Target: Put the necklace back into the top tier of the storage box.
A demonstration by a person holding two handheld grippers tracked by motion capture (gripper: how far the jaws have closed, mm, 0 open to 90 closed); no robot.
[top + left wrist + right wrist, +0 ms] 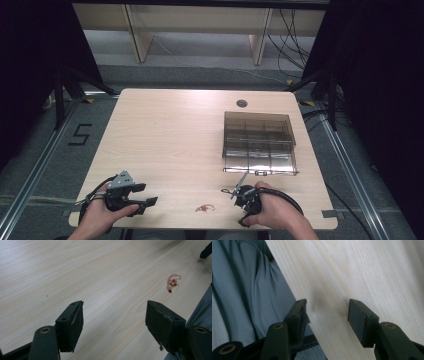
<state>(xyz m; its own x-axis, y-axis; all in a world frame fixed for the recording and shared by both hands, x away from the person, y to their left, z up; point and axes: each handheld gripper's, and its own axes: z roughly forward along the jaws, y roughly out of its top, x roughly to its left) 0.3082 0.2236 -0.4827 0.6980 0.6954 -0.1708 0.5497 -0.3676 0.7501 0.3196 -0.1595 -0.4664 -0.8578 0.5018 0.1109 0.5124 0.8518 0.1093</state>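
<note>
left gripper (pixel 145 196): held low at the near left edge of the light wooden table (pixel 170 130), jaws spread wide, nothing between them
right gripper (pixel 242 194): near right edge, jaws apart, nothing between them
small tangled copper-coloured chain (pixel 205 207): one, on the table between the grippers, near the front edge, untouched
smoky translucent plastic compartment box (pixel 258 143): one, right half, beyond the right gripper
writing: "5" taped on the floor, left

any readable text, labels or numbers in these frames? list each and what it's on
"5" – black tape mark on the grey floor, left of the table in the high view.
No print, brand or label can be read on the clear compartment box, the left gripper, the right gripper or the small copper-coloured chain.
</note>
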